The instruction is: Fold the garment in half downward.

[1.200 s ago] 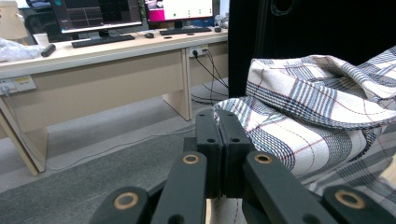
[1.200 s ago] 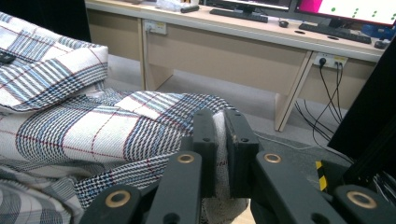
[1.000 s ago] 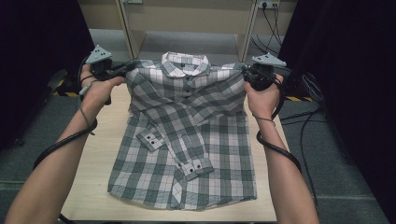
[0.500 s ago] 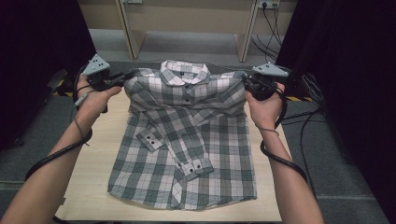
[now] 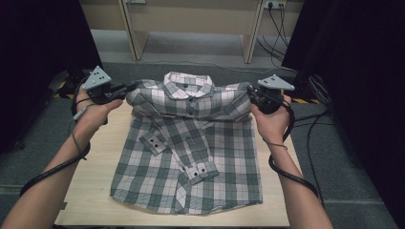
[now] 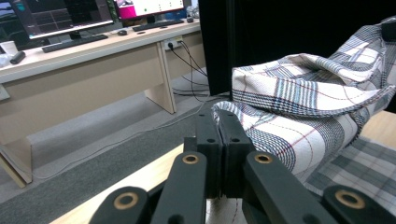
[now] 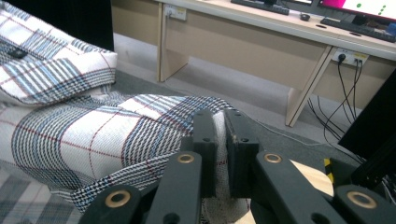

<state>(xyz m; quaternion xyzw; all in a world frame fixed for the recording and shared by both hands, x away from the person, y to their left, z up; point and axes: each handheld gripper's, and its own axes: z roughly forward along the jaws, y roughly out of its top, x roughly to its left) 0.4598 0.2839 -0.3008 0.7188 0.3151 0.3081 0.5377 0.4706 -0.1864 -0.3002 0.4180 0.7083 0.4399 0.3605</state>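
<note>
A grey, white and red plaid shirt (image 5: 191, 157) lies front-up on the wooden table (image 5: 100, 181), both sleeves folded across its chest. Its shoulder end is lifted off the table and bulges between the two grippers. My left gripper (image 5: 128, 88) is shut on the shirt's left shoulder; in the left gripper view the jaws pinch the plaid cloth (image 6: 280, 121) at the left gripper's tips (image 6: 218, 120). My right gripper (image 5: 250, 93) is shut on the right shoulder, and the right gripper view has shirt fabric (image 7: 93, 135) caught at the right gripper's tips (image 7: 219, 122).
Beyond the table's far edge runs grey carpet and a pale wooden desk (image 5: 191, 19) with cables (image 5: 277, 28) hanging at its right. Dark curtains (image 5: 363, 71) stand on both sides. In the left gripper view, monitors (image 6: 56, 16) and keyboards sit on the desk.
Both grippers have carried the shirt's shoulders away from me toward the table's far edge and lower, so the top of the shirt now spreads flatter between them.
</note>
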